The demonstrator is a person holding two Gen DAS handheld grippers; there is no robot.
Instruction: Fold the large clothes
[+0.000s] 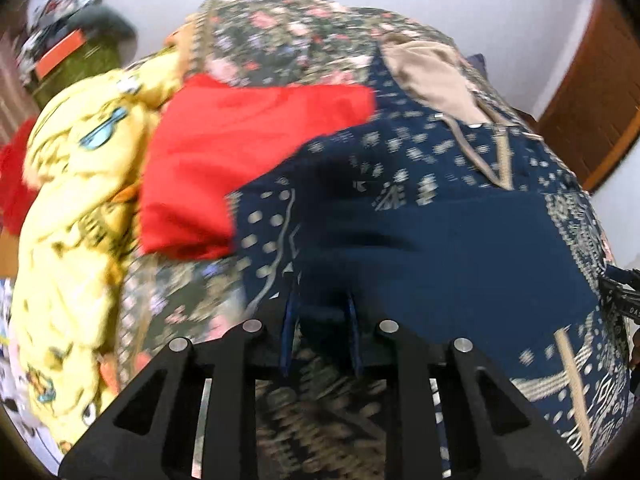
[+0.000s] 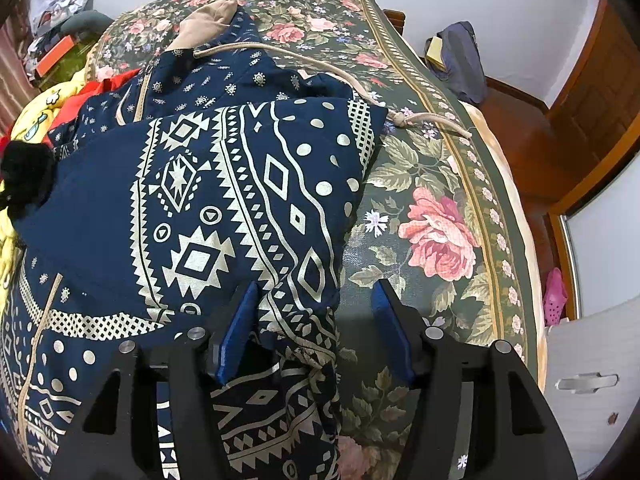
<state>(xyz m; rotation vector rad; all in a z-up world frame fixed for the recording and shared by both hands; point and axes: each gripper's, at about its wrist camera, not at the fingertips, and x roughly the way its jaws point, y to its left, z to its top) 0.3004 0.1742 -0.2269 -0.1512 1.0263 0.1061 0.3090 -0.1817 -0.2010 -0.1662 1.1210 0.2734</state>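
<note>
Navy patterned hoodie [image 2: 224, 184] lies on the floral bedspread [image 2: 436, 232], sleeve folded across the body, probably to narrow it for the next fold. Right gripper [image 2: 316, 320] stands spread, cloth edge between its fingers but unpinched. Left gripper [image 1: 320, 320] has its fingers close together; dark fabric sits there, grip cannot be told through blur. Only the left view shows the red garment [image 1: 240, 152] and yellow blanket [image 1: 80, 200] in full; only the right shows the drawstring [image 2: 404, 118].
</note>
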